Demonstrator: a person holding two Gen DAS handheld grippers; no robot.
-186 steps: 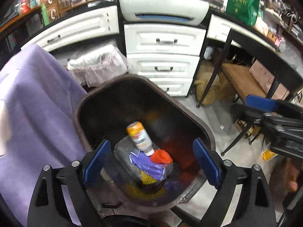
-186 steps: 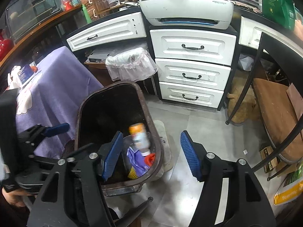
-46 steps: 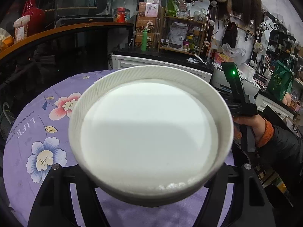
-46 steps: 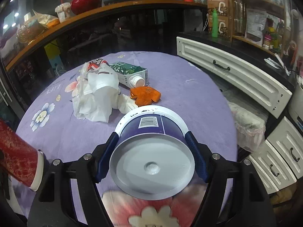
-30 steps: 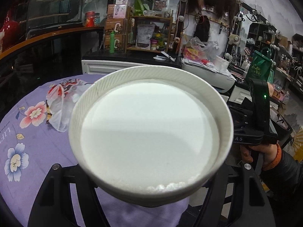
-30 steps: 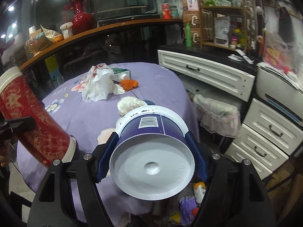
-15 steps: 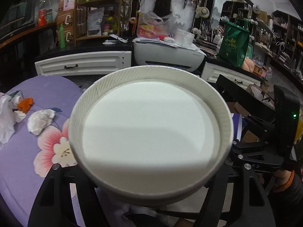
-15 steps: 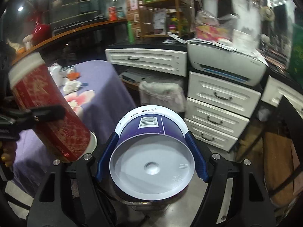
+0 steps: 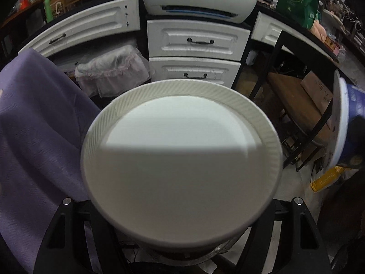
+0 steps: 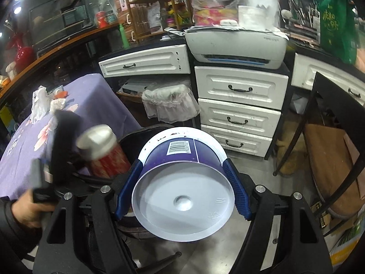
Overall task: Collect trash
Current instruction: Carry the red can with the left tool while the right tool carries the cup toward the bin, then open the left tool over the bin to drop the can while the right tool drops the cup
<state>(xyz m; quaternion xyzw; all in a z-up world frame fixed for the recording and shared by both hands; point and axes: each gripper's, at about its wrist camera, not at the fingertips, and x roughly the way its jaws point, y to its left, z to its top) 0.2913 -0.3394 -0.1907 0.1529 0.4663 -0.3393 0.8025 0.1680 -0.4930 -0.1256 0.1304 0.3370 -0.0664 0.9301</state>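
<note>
My left gripper (image 9: 181, 196) is shut on a tall red paper cup (image 10: 107, 159). The cup's white base (image 9: 180, 159) fills the left wrist view and hides the pads. My right gripper (image 10: 182, 189) is shut on a purple tub (image 10: 182, 159), its blue pads pressing both sides and its white bottom facing the camera. The tub also shows at the right edge of the left wrist view (image 9: 349, 118). Just behind and below both containers stands the dark trash bin (image 10: 136, 133), mostly hidden. The red cup tilts over the bin's left rim.
The purple-clothed table (image 10: 95, 100) at left carries crumpled tissues (image 10: 41, 102). White drawers (image 10: 237, 111) under a printer (image 10: 237, 45) stand behind, beside a small plastic-lined basket (image 10: 168, 105). A black-framed chair with a wooden seat (image 10: 328, 159) is at right. A hand (image 10: 27, 207) holds the left gripper.
Both grippers swung away from the table and sank toward the trash bin by the drawers, still holding the red cup and the purple tub. The table now lies off to the left.
</note>
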